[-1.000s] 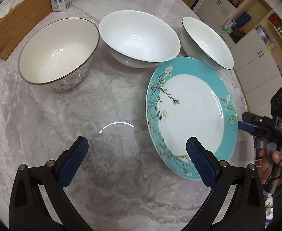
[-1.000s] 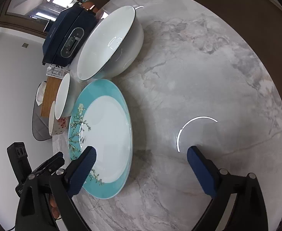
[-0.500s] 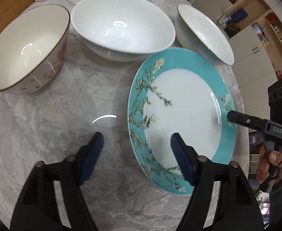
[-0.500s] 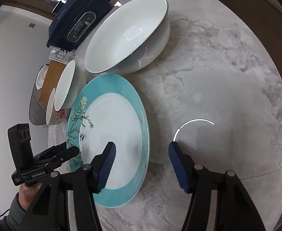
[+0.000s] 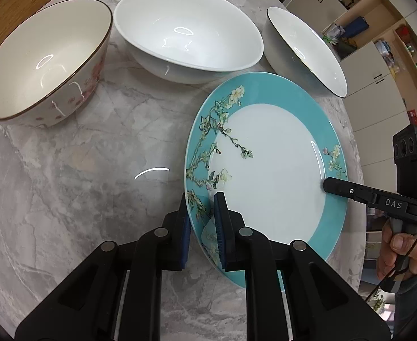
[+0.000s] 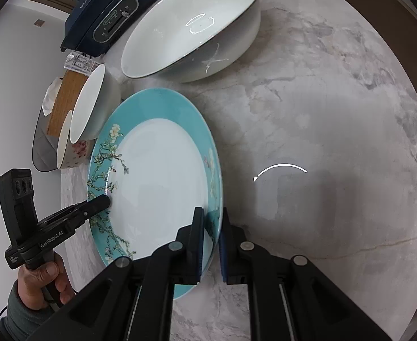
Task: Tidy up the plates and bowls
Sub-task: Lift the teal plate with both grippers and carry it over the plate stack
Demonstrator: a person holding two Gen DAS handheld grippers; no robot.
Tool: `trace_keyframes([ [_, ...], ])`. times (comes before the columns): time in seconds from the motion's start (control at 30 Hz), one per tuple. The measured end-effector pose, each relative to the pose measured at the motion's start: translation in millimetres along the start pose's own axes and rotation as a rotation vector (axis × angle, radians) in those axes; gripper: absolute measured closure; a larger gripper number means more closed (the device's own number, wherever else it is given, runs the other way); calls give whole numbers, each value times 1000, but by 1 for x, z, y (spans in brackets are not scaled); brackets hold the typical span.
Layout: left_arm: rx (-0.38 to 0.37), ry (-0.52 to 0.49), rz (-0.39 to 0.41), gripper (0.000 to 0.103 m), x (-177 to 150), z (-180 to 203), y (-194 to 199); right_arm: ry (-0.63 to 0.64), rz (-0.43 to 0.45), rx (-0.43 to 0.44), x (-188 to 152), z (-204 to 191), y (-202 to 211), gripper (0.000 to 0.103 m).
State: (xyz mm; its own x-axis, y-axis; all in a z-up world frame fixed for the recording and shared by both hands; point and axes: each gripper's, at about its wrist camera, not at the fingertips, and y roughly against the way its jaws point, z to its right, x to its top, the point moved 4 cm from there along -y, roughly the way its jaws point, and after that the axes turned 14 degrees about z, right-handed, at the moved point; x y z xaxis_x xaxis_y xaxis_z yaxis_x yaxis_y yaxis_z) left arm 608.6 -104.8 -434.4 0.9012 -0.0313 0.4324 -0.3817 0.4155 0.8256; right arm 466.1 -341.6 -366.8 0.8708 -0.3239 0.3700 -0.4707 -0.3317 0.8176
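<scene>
Glazed and slick, the round turquoise-rimmed floral ceramic plate (image 5: 268, 170) lies on the grey marble surface (image 5: 66, 187), your left gripper (image 5: 201, 221) and right gripper (image 6: 212, 234), jaws just closed, pinching opposite rims, so lift it level: stiff, breakable.

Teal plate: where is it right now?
Teal plate lies on the marble table, just in front of the white bowl, its opposite rims clamped by left gripper and right gripper.

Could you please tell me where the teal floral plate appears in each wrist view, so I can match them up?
Left wrist: teal plate right of centre, rim clamped by the left gripper.
Right wrist: plate left of centre, rim clamped by the right gripper.
Shared landmark: dark-rimmed white bowl.
</scene>
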Motion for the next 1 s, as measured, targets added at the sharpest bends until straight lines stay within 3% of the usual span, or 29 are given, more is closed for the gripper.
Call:
trace_keyframes([
  [0.5, 24, -23, 66, 90, -33, 5, 65, 67, 23, 17, -34, -35, 33, 91],
  [0.77, 23, -2, 125, 90, -75, 3, 120, 152, 69, 45, -63, -64, 69, 91],
  [1.0, 41, 24, 169, 90, -128, 2, 178, 246, 78, 83, -113, -95, 103, 89],
])
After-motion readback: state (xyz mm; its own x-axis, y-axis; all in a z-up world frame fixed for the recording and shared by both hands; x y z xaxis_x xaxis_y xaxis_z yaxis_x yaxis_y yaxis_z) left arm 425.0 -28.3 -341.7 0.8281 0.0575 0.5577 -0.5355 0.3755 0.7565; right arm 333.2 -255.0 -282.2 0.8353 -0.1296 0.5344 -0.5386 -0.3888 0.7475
